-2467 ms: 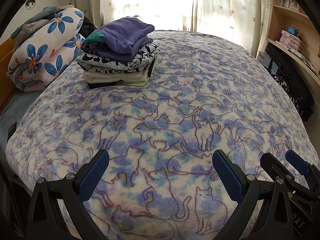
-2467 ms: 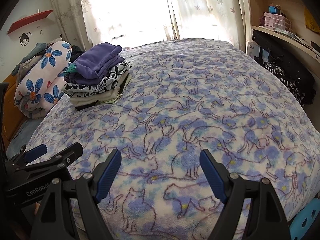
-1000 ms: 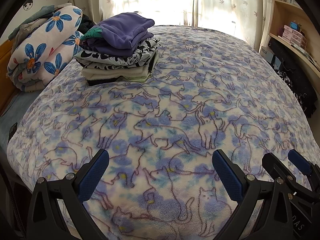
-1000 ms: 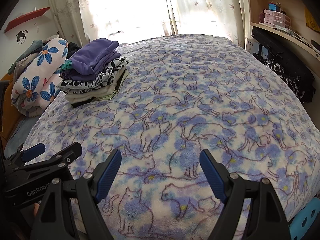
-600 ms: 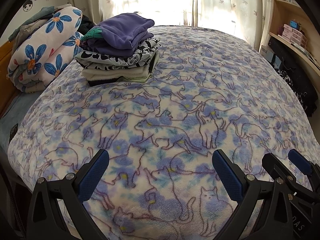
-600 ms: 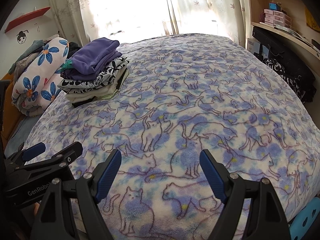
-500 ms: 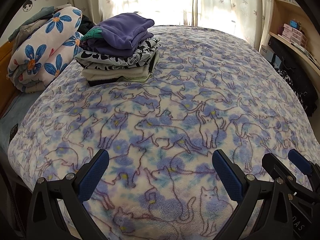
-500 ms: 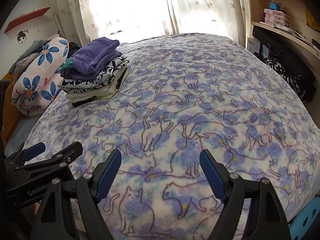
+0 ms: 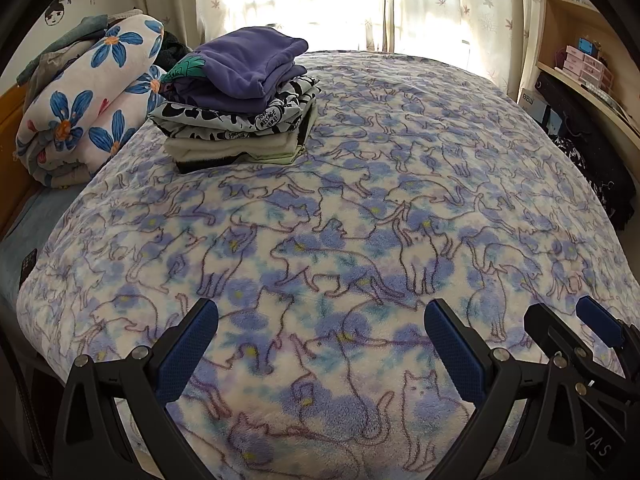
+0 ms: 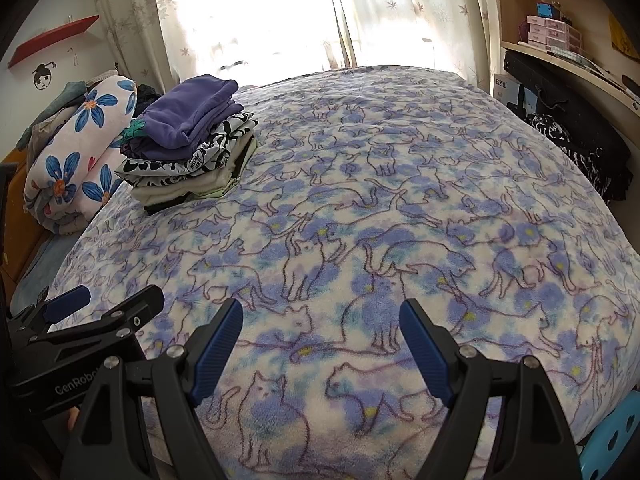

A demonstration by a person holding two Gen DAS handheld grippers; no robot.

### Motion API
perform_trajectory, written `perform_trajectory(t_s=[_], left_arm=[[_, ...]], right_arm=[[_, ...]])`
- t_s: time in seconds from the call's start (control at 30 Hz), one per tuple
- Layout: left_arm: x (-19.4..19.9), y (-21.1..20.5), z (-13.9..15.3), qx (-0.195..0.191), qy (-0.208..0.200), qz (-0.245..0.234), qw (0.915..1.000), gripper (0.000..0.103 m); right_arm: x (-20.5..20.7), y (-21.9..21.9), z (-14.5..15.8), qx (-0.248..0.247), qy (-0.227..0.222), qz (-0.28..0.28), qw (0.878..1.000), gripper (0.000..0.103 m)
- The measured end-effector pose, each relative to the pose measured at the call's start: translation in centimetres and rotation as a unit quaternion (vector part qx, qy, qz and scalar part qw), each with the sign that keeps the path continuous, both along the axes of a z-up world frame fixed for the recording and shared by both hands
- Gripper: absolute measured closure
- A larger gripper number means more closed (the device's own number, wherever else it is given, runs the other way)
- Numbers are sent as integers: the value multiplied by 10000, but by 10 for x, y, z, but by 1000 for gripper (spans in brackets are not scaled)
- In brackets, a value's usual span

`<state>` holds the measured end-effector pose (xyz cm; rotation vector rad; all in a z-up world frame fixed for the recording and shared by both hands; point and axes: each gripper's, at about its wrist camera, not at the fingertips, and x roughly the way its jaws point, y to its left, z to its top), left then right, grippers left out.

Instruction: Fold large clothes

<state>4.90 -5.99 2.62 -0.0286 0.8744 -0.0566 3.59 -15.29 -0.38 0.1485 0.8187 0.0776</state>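
Observation:
A stack of folded clothes (image 9: 240,104) (image 10: 192,148), purple on top, black-and-white print and pale pieces below, sits at the far left of the bed. The bed is covered by a fleece blanket with blue cat print (image 9: 360,220) (image 10: 380,208). My left gripper (image 9: 320,340) hangs open over the blanket's near edge, nothing between its blue pads. My right gripper (image 10: 320,340) is open too, beside it on the right, also empty. Each gripper shows at the edge of the other's view: the right gripper (image 9: 568,336), the left gripper (image 10: 108,308).
A rolled quilt with blue flowers (image 9: 84,108) (image 10: 76,156) lies left of the stack by the wooden bed frame. Curtains (image 10: 260,12) hang behind the bed. Shelves with boxes (image 10: 560,36) and dark bags (image 10: 580,140) line the right side. A blue stool (image 10: 612,448) stands at lower right.
Both views drifted slightly over the blanket in the oldest frames; over the last second nothing has visibly moved. Both grippers stay open.

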Motion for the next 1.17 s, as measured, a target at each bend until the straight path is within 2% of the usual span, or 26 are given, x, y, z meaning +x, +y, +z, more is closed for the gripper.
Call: perform_trajectory(t_s=[1.17], left_arm=[[-7, 15, -7, 16, 140, -21, 9999, 1]], right_arm=[[1, 3, 2, -22, 39, 2, 10000, 22]])
